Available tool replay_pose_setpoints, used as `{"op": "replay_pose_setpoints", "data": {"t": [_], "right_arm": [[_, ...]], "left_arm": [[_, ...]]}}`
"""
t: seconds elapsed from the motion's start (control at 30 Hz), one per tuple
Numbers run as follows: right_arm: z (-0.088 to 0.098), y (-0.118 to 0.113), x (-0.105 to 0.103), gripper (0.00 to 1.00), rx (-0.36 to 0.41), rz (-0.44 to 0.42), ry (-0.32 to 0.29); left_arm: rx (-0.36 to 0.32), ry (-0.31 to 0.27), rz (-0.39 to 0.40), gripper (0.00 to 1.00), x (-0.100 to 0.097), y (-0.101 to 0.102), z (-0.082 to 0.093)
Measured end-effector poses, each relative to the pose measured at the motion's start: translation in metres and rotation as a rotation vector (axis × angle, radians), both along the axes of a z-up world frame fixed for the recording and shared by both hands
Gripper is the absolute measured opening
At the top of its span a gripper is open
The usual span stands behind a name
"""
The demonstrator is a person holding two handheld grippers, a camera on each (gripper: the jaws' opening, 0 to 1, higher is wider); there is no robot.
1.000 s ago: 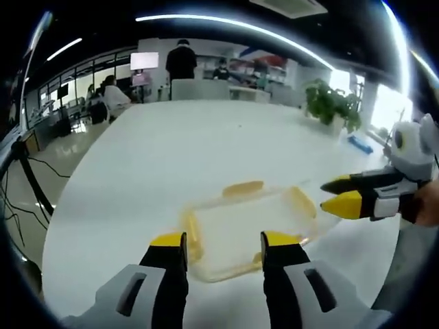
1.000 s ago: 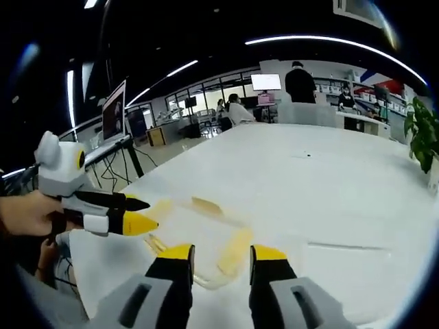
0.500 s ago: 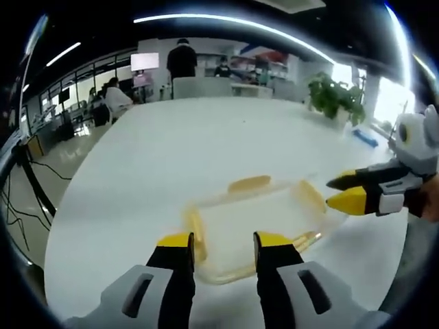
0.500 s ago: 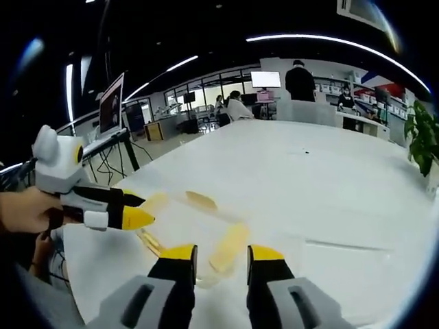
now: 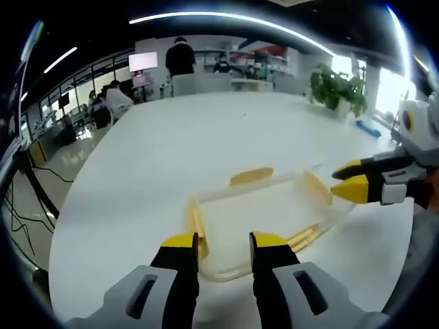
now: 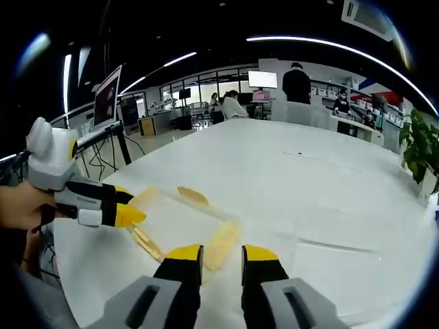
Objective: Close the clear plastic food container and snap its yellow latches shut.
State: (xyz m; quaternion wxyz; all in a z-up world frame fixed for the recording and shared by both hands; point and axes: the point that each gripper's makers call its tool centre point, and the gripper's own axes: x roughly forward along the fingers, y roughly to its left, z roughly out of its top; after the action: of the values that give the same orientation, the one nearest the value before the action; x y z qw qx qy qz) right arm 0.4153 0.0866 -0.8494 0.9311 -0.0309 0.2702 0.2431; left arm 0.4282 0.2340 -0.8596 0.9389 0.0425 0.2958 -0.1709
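The clear container [image 5: 264,223] lies flat on the white worktop [image 5: 171,157], lid on, just ahead of my left tool [image 5: 218,241], whose jaws stand slightly apart and hold nothing. My right tool [image 6: 221,253] faces the end latch [image 6: 221,244] (yellow, apparently still unlatched), jaws likewise narrowly apart and empty. I would steady the lid with the left tool and press each latch squarely down over the rim, avoiding sideways push that slides the container.

White table [image 5: 171,151] — potted plant [image 5: 336,89]

No text, label or number can be read anywhere.
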Motion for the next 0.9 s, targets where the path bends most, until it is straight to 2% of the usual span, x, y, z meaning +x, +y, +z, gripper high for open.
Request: {"op": "replay_pose_setpoints", "data": {"t": [0.1, 0.17, 0.53, 0.8, 0.9], "right_arm": [[0.001, 0.002, 0.001, 0.19, 0.009, 0.007, -0.006], [0.002, 0.005, 0.001, 0.2, 0.023, 0.014, -0.005], [0.004, 0.017, 0.002, 0.19, 0.025, 0.031, -0.013], [-0.013, 0.019, 0.006, 0.15, -0.006, 0.045, 0.015], [-0.015, 0.018, 0.006, 0.1, -0.011, 0.051, 0.023]], "left_arm": [[0.002, -0.014, 0.01, 0.24, 0.002, 0.002, 0.003], [0.048, -0.03, 0.002, 0.23, 0.004, 0.004, 0.004], [0.042, -0.022, 0.008, 0.18, 0.008, 0.006, 0.001], [0.042, -0.025, 0.002, 0.16, 0.011, 0.006, 0.001], [0.037, -0.026, 0.013, 0.15, 0.012, 0.008, 0.001]]}}
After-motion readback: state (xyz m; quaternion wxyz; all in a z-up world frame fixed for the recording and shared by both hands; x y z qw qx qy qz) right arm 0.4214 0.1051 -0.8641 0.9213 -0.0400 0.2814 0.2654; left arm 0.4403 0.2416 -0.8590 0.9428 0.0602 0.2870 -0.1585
